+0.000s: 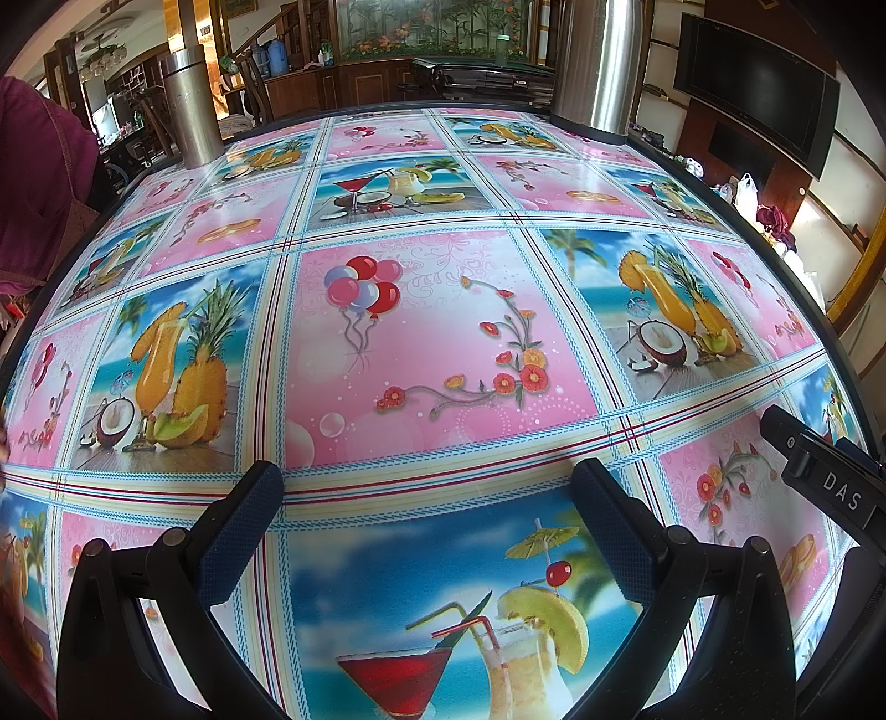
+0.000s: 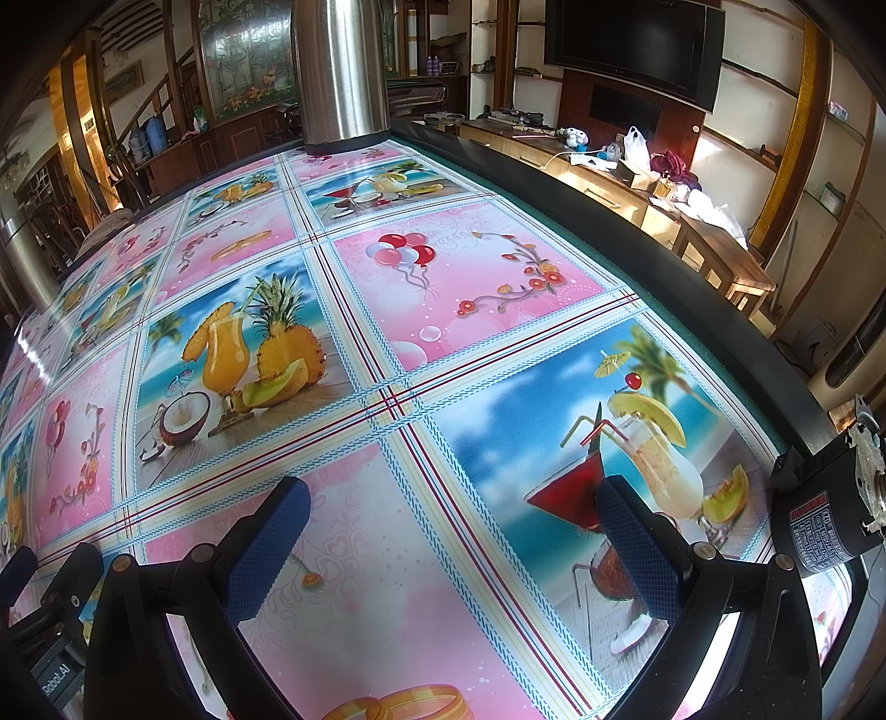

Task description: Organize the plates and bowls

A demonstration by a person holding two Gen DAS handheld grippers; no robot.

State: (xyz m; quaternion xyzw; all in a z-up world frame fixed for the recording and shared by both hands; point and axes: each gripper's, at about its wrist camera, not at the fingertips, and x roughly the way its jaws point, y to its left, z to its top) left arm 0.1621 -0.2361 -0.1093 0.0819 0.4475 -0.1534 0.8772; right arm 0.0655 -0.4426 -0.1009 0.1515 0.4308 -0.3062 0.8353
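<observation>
No plates or bowls visible in either view; location cannot be told. Left gripper spread wide over the table, nothing between the fingers; pads dark blue, knurled rubber-like texture, on black plastic arms with round metal pivot pins. Right gripper likewise spread wide and empty, same blue textured pads on black arms. Tabletop covered by glossy printed cloth: grid of square panels, pink ones with balloons and flowers, blue ones with cocktails, pineapple, coconut, split by striped red and blue bands; surface smooth, reflective, some glare toward the far end. Dark raised rim runs round the table edge. Two upright cylinders of brushed steel at the far edge, flask on the right, smaller one on the left, both shiny. Black boxy device with a printed label sits at the right rim near the right gripper. Purple sleeve at the left edge of the left view. Dark flat TV on the wall behind.
</observation>
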